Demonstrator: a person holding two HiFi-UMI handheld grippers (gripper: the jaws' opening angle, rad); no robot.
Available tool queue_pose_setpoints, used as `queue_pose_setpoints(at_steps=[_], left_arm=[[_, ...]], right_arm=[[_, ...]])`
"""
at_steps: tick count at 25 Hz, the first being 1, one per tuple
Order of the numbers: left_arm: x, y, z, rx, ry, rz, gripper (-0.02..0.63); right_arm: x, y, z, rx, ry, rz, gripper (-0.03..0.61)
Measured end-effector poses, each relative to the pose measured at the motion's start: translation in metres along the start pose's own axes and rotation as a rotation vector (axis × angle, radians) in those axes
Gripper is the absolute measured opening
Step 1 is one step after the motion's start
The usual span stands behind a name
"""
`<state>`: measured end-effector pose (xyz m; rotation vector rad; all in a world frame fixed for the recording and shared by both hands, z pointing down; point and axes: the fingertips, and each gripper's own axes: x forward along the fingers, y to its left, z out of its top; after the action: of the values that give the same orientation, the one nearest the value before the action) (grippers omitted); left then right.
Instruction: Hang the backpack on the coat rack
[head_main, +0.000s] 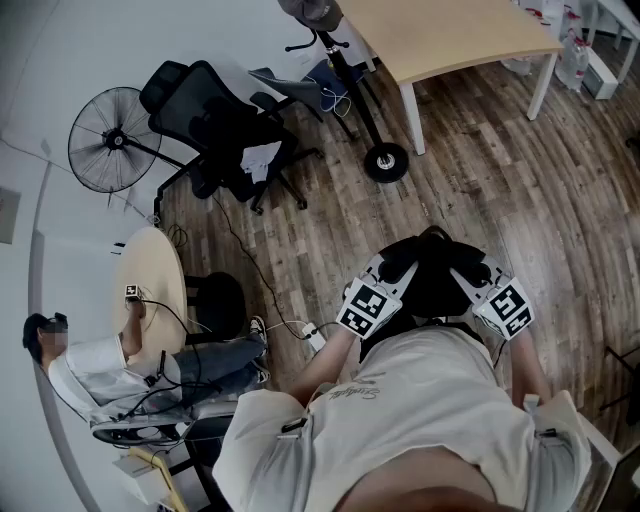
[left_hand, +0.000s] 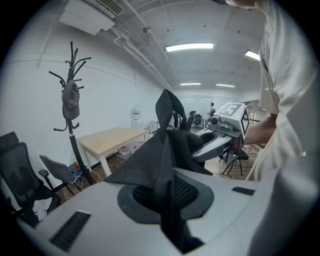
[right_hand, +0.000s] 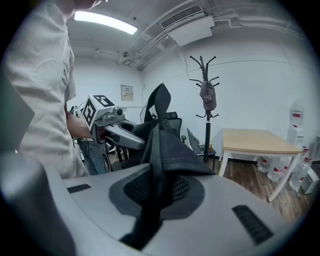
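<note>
Open office, wooden floor (head_main: 520, 180) underfoot. Pale bench (head_main: 450, 35) at the far side, with a black office chair (head_main: 215, 125) and a standing fan (head_main: 112, 140) off to the left. Coat rack (right_hand: 206, 135) upright near the bench, well apart from the load. Grey cap (right_hand: 208, 96) on an upper hook, other hooks bare.

Backpack (head_main: 432, 285): black, carried clear of the floor, close in front of the person's chest, slung between both tongs. Looks soft and slack, folding and sagging into peaks, no stiff frame evident. Weight hard to judge; probably light to moderate, given only two pinches of webbing to carry it.

Left tongs (head_main: 398, 270): nearly closed, clamped on a black strap (left_hand: 165, 165) rising through the jaws. Right tongs (head_main: 468, 272): likewise narrow, pinched on dark webbing (right_hand: 157, 165).

Handling, as a judgement: best taken at the straps or the top loop (left_hand: 162, 107), not the body cloth, likely to bunch and slip. Loop to be held open for dropping over a hook. Some swing to be expected on release.
</note>
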<state>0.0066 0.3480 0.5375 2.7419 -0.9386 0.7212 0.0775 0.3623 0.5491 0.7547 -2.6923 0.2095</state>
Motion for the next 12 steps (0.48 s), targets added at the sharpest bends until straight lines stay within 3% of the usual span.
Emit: queue_pose_setpoints(at_steps=[12], left_arm=[[0.0022, 0.0027, 0.0009, -0.008, -0.005, 0.018, 0.044]], right_arm=[[0.0024, -0.0051, 0.0008, -0.009, -0.006, 0.009, 0.028]])
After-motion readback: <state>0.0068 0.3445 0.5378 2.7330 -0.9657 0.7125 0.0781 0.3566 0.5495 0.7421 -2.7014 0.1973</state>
